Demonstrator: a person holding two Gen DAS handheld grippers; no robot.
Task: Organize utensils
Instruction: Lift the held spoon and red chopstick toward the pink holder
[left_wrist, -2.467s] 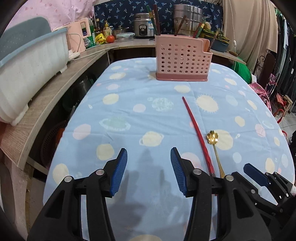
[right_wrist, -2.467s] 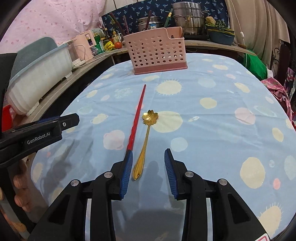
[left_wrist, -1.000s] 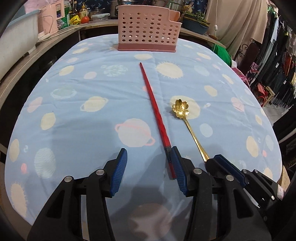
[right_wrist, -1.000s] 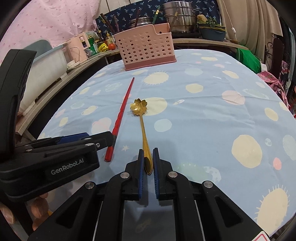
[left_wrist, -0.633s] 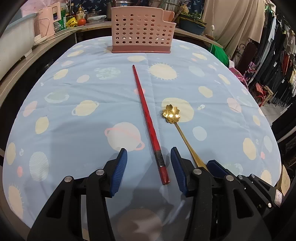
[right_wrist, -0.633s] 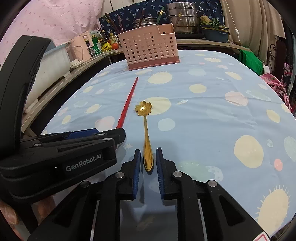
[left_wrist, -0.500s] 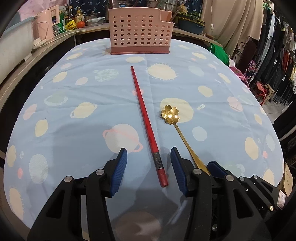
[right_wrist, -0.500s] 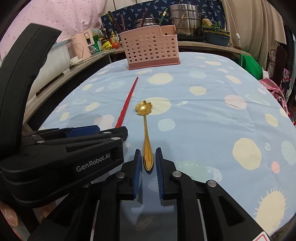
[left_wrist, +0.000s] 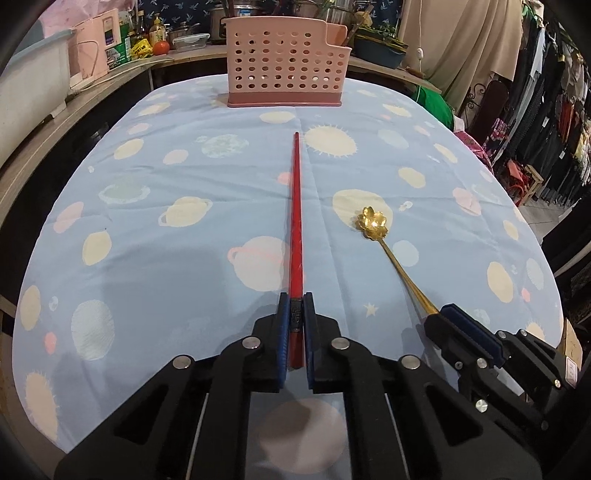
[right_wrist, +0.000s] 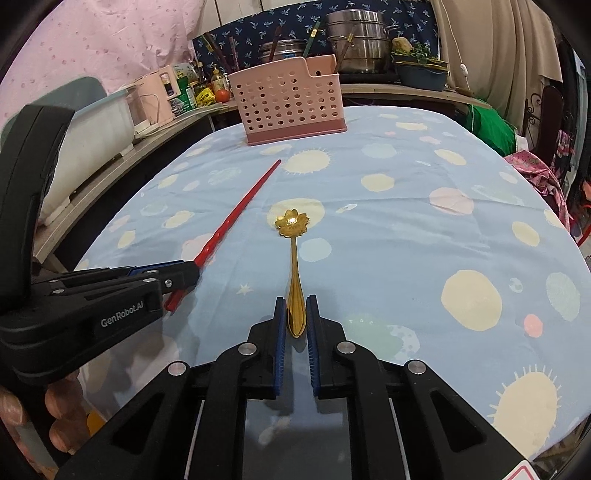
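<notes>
"GenRobot.AI" marks the left tongs (left_wrist: 295, 314), clamped on a red chopstick (left_wrist: 296, 221); right tongs (right_wrist: 295, 314) clamp a flower-bowled gold spoon (right_wrist: 293, 236).

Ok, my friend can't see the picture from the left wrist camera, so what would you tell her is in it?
The left tongs are shut on the near end of a red chopstick that points at a pink holed utensil basket across a blue planet-print tablecloth. To the right, the right tongs hold the handle of a gold flower-shaped spoon.
</notes>
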